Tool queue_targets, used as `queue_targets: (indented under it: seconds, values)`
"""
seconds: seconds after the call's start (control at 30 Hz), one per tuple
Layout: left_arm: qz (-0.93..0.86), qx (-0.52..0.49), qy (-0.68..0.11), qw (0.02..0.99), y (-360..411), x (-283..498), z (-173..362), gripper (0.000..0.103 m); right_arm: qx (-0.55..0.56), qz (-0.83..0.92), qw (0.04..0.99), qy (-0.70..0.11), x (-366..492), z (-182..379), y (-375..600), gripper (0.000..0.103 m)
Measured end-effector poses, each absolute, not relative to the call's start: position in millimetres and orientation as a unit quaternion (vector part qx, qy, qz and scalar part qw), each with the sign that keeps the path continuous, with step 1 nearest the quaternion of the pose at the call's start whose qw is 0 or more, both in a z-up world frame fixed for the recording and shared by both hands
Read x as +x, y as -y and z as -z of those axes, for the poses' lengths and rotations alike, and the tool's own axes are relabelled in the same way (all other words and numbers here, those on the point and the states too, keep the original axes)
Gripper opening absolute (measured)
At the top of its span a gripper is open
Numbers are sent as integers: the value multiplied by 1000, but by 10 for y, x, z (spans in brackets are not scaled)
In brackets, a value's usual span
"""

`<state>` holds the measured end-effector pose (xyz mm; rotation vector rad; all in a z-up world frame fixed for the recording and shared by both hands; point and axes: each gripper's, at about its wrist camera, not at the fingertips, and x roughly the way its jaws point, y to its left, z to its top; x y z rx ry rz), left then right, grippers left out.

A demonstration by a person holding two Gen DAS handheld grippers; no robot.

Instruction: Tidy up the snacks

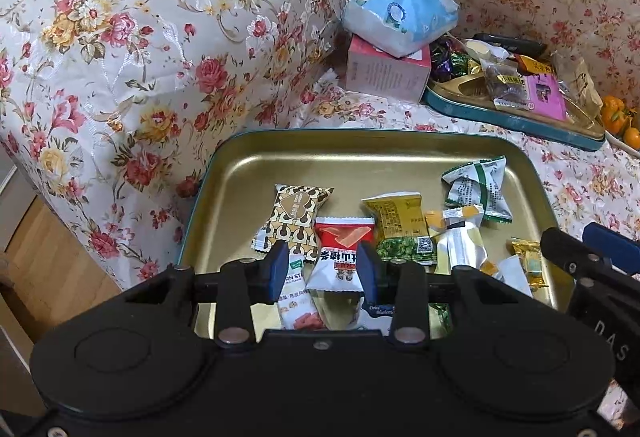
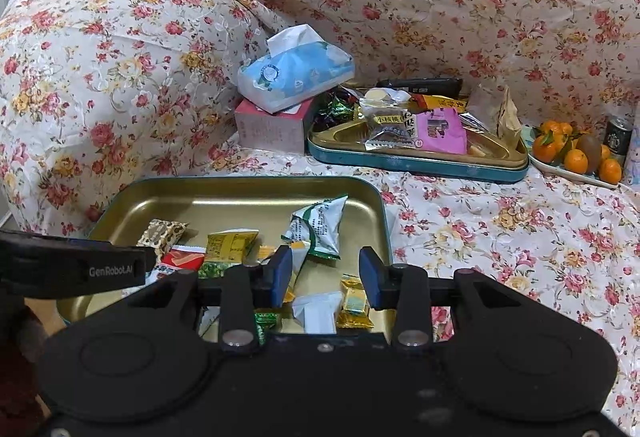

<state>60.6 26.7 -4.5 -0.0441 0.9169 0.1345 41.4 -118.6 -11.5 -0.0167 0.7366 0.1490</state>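
Observation:
A gold tin tray [image 1: 360, 136] [image 2: 240, 182] rests on the floral sofa cover and holds several snack packets. Among them are a red and white packet [image 1: 340, 257] [image 2: 180, 261], a brown patterned one [image 1: 296, 221], a yellow-green pea packet [image 1: 400, 233] and a green and white one [image 2: 320, 225]. My left gripper [image 1: 324, 271] hovers open over the red and white packet, its left pad clear of it. Over the tray's right end my right gripper [image 2: 326, 277] is open above a gold candy [image 2: 354, 301] and a white packet [image 2: 318, 313], touching neither.
A second teal-rimmed tin [image 2: 416, 162] [image 1: 512, 119] full of snacks lies further back. Left of it, a blue tissue pack [image 2: 296, 77] sits on a pink box [image 2: 268, 129]. Oranges [image 2: 576, 157] and a can [image 2: 618, 137] are at the far right. Sofa cushions rise behind and to the left.

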Motion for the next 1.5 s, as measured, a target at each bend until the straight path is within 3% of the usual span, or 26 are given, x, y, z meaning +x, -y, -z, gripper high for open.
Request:
queue_targets:
  seconds: [1.5]
  values:
    - [-54,-17,-449,892,-292,647,57,47,-14,-89,926,-367,437,132,1147,39]
